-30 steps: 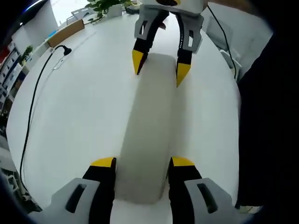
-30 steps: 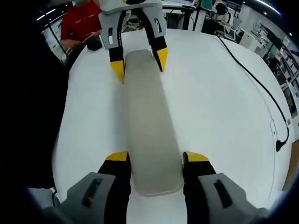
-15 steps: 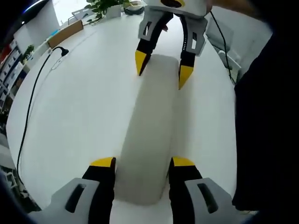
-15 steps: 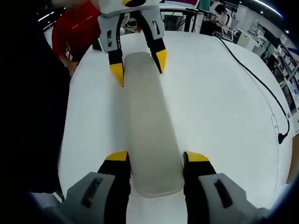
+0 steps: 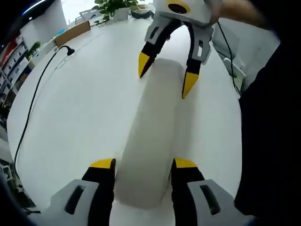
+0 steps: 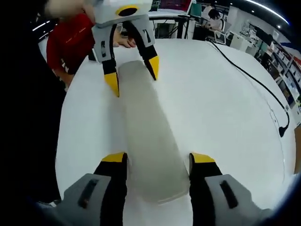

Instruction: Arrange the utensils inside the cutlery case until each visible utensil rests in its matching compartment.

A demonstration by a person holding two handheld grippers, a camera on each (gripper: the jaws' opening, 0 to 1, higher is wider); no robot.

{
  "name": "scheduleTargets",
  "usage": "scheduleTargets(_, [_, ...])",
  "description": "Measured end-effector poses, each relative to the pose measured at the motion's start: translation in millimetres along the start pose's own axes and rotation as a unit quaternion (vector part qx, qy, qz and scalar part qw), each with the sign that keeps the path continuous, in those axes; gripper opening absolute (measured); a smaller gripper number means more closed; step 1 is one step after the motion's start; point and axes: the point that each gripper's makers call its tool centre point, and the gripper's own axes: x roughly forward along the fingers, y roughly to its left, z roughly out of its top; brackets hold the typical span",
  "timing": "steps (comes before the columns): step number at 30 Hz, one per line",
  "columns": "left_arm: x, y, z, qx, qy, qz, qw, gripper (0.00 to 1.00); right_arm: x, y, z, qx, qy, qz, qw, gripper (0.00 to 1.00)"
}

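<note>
Your left tongs [image 5: 141, 164] and right tongs [image 6: 160, 157] straddle opposite ends of the closed cutlery case [image 5: 153, 134] on the white counter [image 5: 80, 108], jaws apart.

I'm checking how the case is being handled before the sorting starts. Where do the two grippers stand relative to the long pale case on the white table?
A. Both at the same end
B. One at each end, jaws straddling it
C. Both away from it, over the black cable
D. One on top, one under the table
B: the left gripper straddles the near end of the case and the right gripper straddles its far end.
</note>
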Motion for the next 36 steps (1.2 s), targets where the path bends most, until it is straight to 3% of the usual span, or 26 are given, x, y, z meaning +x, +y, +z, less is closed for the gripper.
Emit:
scheduleTargets(2, [-2.4, -1.6, 0.7, 0.001, -0.022, 0.004, 0.9997, 0.49, -1.2, 0.5, -1.2, 0.002, 0.003, -0.003, 1.0000, 0.56])
scheduleTargets(3, [-6.9, -0.4, 4.0, -0.018, -0.053, 0.010, 0.9984, 0.50, -3.9, 3.4, -1.5, 0.011, 0.003, -0.001, 0.9999, 0.61])
scheduleTargets(5, [-18.4, 4.1, 7.4, -0.098, -0.091, 0.024, 0.9907, 0.53, -8.5, 6.9, 3.7, 0.036, -0.020, 0.001, 0.9991, 0.68])
scheduleTargets(6, [-25.0, 6.5, 8.9, -0.117, -0.107, 0.028, 0.9869, 0.59, -11.8, 6.7, 6.6, 0.048, -0.033, 0.000, 0.9983, 0.70])
scheduleTargets(10, [-64.3, 16.7, 12.3, -0.132, -0.181, 0.061, 0.9727, 0.72, -37.7, -1.1, 21.5, 0.099, -0.102, -0.021, 0.9896, 0.78])
scheduleTargets(14, [-95.9, 22.4, 7.7, -0.146, -0.222, 0.100, 0.9589, 0.82, -63.1, -13.6, 29.9, 0.146, -0.149, -0.048, 0.9768, 0.83])
scheduleTargets(16, [-108.7, 31.0, -1.2, -0.176, -0.228, 0.130, 0.9488, 0.84, -77.6, -20.0, 33.5, 0.173, -0.178, -0.064, 0.9666, 0.85])
scheduleTargets(18, [-129.2, 37.1, -8.1, -0.208, -0.262, 0.157, 0.9293, 0.86, -91.9, -25.0, 36.8, 0.201, -0.209, -0.076, 0.9541, 0.86])
scheduleTargets(20, [-140.5, 39.5, -14.4, -0.229, -0.276, 0.170, 0.9177, 0.88, -107.4, -28.9, 42.7, 0.248, -0.254, -0.083, 0.9310, 0.87])
scheduleTargets(21, [-150.0, 41.1, -18.4, -0.240, -0.289, 0.184, 0.9083, 0.89, -116.5, -32.0, 44.1, 0.257, -0.273, -0.095, 0.9220, 0.87])
scheduleTargets(24, [-167.8, 41.6, -27.4, -0.267, -0.311, 0.204, 0.8891, 0.95, -130.0, -36.5, 44.9, 0.274, -0.297, -0.112, 0.9075, 0.89])
scheduleTargets(27, [-188.3, 41.9, -26.9, -0.300, -0.351, 0.221, 0.8593, 1.00, -137.2, -34.1, 51.4, 0.276, -0.310, -0.112, 0.9028, 0.96])
scheduleTargets(29, [-197.5, 38.6, -25.7, -0.304, -0.361, 0.235, 0.8497, 1.00, -141.7, -32.7, 52.8, 0.277, -0.312, -0.114, 0.9016, 0.98])
scheduleTargets(34, [-209.4, 28.5, -19.2, -0.308, -0.379, 0.247, 0.8369, 1.00, -157.7, -33.0, 59.3, 0.315, -0.359, -0.111, 0.8717, 0.99])
scheduleTargets(36, [-215.8, 26.2, -17.2, -0.314, -0.389, 0.252, 0.8283, 1.00, -163.5, -34.4, 59.4, 0.331, -0.373, -0.111, 0.8596, 0.99])
